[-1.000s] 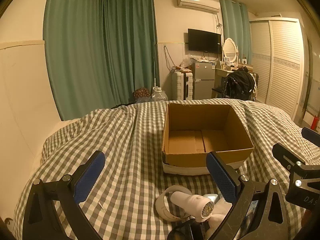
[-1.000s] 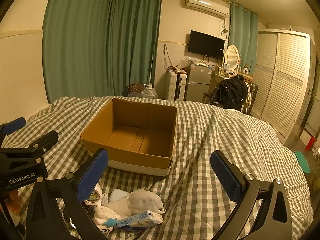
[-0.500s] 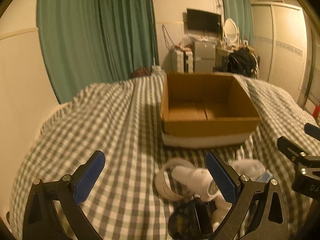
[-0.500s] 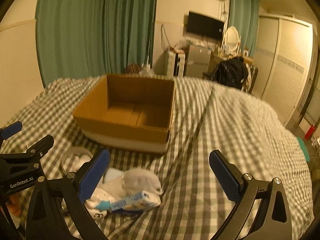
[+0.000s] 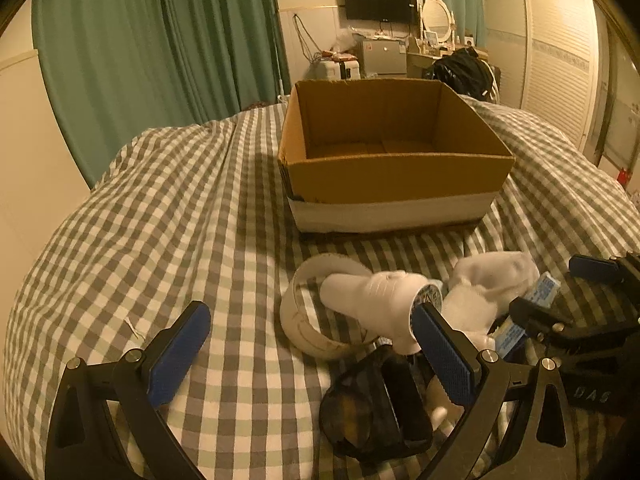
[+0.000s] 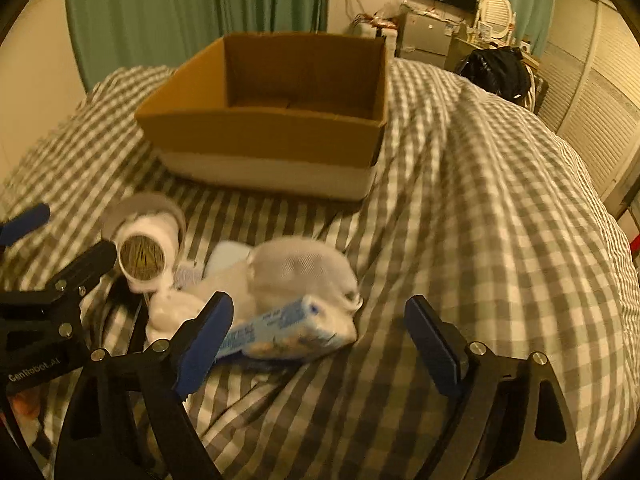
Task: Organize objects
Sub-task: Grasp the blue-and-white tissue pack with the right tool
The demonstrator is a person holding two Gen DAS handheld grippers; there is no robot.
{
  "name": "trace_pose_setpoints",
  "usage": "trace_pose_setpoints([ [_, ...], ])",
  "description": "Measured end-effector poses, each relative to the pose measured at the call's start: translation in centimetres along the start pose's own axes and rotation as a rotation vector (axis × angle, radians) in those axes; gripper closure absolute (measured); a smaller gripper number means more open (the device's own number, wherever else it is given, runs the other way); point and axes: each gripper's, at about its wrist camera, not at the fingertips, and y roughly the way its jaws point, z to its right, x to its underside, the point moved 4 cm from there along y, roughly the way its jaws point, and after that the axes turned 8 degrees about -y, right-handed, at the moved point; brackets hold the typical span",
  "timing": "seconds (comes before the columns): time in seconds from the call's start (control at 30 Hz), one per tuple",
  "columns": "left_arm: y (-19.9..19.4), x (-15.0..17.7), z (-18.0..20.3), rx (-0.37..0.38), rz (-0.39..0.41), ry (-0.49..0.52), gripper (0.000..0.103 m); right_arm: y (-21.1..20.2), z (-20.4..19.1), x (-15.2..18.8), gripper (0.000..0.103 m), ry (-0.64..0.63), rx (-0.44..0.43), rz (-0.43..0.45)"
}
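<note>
While my right tool [image 6: 316, 344] blurs its own view, I read "GenRobot.AI" on my left tool [image 6: 44, 304] beside it; the blue packet's [image 6: 280, 330] print stays illegible. Its jaws, just narrowing, stand apart around that packet without pressing it. My left tool [image 5: 308, 350] gapes over the bed [image 5: 180, 220], hiding part of the dark pouch [image 5: 372, 404]. Beyond the pile sits the cardboard box [image 5: 392, 176].

Curtains: green curtains [image 5: 160, 52] are seen hanging behind the bed.
Wall: a dark television [image 5: 378, 0] is mounted high.
Mirror: an oval mirror [image 5: 437, 20] is stood nearby.
Chair: a black bag [image 6: 496, 70] is heaped there.
Right side: a louvred wardrobe [image 5: 560, 64] is seen.
</note>
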Motion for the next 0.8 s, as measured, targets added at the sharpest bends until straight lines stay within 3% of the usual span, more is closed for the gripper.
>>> trace_pose_setpoints([
  [0.1, 0.3, 0.2, -0.1, -0.010, -0.010, 0.007, 0.000, 0.6, -0.5, 0.5, 0.024, -0.027, -0.005, -0.027],
  [0.2, 0.4, 0.3, -0.1, -0.007, -0.013, 0.010, 0.000, 0.9, -0.9, 0.9, 0.044, -0.032, -0.054, -0.038],
  [0.33, 0.2, 0.4, 0.1, 0.003, -0.014, 0.016, 0.000, 0.3, -0.7, 1.1, 0.053, -0.024, -0.069, -0.020],
  [0.53, 0.1, 0.3, 0.8, 0.037, -0.035, 0.010, 0.000, -2.3, 0.2, -0.1, 0.056, 0.005, -0.063, 0.066],
  [0.7, 1.4, -0.2, 1.9, 0.054, -0.075, -0.009, 0.000, -4.7, 1.5, -1.6, 0.056, 0.001, 0.000, 0.141],
  [0.8, 2.4, -0.3, 2.9, 0.072, -0.097, -0.005, 0.000, -4.7, 1.8, -1.8, 0.056, 0.010, -0.012, 0.148],
])
